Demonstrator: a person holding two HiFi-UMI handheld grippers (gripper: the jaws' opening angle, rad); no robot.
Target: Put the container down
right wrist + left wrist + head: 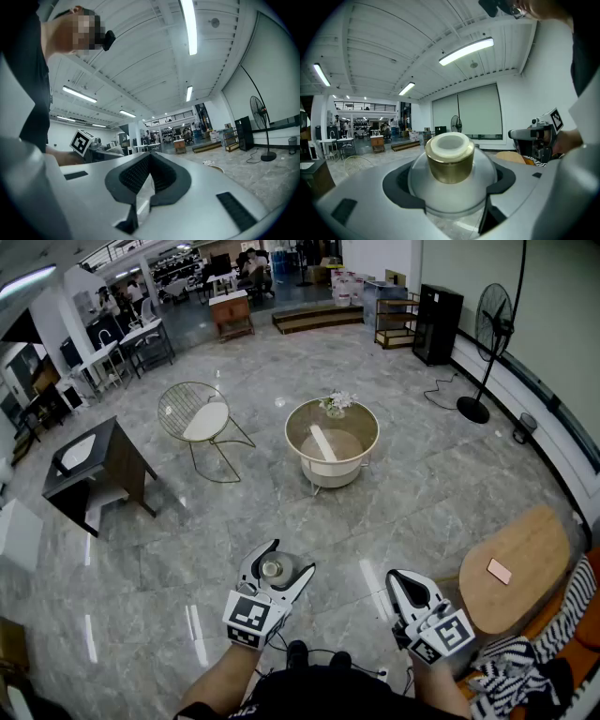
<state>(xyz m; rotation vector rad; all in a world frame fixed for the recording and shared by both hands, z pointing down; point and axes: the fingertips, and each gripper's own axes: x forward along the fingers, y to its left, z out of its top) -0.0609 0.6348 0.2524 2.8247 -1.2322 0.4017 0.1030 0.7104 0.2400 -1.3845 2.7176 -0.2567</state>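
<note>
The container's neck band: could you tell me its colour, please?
Gold band, clearest in left gripper view.

The grey marble floor [403, 493] carries a round worktop [290, 439], a wire chair [199, 418], a dark worktop [98, 460] and a pedestal fan [489, 334]. An oval wooden worktop [530, 563] stands at the right.

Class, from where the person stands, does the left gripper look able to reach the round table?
Probably not yet: the left gripper holds the container well short of the round table, with open floor between. Nothing blocks the way; stepping forward should do.
</note>
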